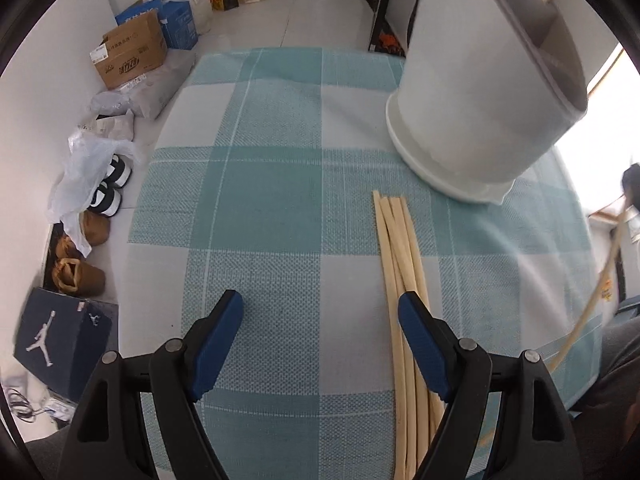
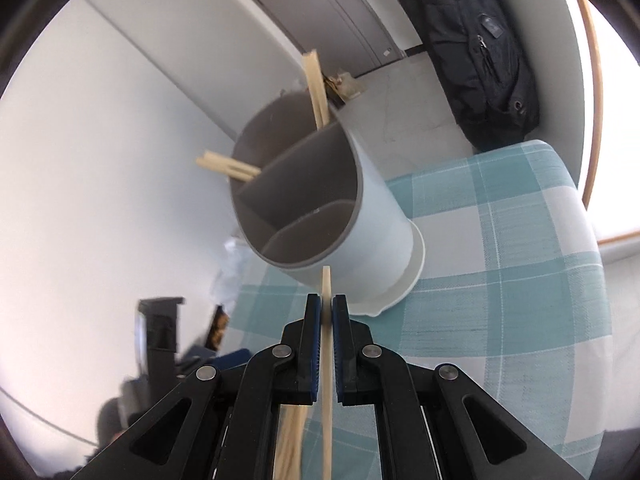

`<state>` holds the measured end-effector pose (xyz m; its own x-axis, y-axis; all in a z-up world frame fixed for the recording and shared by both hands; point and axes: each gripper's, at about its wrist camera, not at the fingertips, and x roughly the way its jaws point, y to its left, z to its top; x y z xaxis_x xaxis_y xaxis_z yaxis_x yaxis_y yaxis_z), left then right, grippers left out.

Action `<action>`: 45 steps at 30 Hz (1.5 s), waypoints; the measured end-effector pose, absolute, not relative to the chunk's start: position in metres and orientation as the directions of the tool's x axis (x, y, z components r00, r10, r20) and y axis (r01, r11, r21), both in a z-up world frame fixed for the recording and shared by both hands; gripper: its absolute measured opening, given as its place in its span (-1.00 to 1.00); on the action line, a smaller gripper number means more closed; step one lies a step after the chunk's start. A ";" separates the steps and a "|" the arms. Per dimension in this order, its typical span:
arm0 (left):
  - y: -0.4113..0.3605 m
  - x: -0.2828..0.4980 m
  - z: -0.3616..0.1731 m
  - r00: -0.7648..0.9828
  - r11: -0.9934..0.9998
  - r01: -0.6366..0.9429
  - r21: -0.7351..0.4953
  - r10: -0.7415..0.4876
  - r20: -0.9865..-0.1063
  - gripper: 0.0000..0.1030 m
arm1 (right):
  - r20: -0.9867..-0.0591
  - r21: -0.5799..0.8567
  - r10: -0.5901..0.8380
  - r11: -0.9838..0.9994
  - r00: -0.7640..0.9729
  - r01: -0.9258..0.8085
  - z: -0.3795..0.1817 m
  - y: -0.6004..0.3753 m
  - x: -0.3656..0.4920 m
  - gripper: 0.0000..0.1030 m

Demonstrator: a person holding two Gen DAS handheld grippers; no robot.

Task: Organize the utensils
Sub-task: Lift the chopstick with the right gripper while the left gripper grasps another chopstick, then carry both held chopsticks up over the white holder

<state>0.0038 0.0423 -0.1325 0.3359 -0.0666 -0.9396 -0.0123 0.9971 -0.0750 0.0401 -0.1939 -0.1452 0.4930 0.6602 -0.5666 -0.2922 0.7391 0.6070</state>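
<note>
A: Wooden chopstick (image 2: 326,300) pinched tight in the right gripper (image 2: 327,312), pointing up at the white utensil holder (image 2: 360,216). Why hold it like that?

B: I think so its tip can slide into one of the holder's grey slots. Two pairs (image 2: 316,88) already lean inside.

A: And the left gripper (image 1: 320,320)?

B: Its jaws are wide apart, holding nothing, low over the checked desk cloth (image 1: 260,184). More chopsticks (image 1: 394,240) lie in a bunch in front of the holder (image 1: 472,92), maybe next.
</note>
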 end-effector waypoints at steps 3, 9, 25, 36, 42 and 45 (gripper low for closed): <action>0.040 0.004 -0.133 0.340 0.998 -0.016 -0.066 -0.057 -0.939 0.49 | -0.549 0.611 0.664 0.733 0.508 -0.298 -0.140 -0.201 0.037 -0.91; 0.043 0.012 -0.133 0.333 0.997 -0.059 -0.055 -0.032 -0.942 0.48 | -0.533 0.600 0.665 0.733 0.523 -0.321 -0.136 -0.207 0.032 -0.91; 0.032 0.035 -0.135 0.350 0.999 -0.044 0.010 0.025 -0.936 0.07 | -0.516 0.619 0.668 0.724 0.536 -0.306 -0.130 -0.225 0.030 -0.90; 0.019 0.039 -0.130 0.348 0.998 0.007 -0.068 -0.066 -0.935 -0.97 | -0.535 0.613 0.656 0.735 0.532 -0.290 -0.133 -0.228 0.033 -0.90; 0.035 0.033 -0.113 0.413 0.986 -0.054 -0.157 -0.121 -0.903 -0.97 | -0.528 0.586 0.655 0.742 0.541 -0.326 -0.128 -0.219 0.029 -0.90; 0.039 0.023 -0.096 0.476 0.983 -0.063 -0.173 -0.123 -0.871 -0.98 | -0.512 0.573 0.657 0.742 0.554 -0.350 -0.124 -0.216 0.025 -0.90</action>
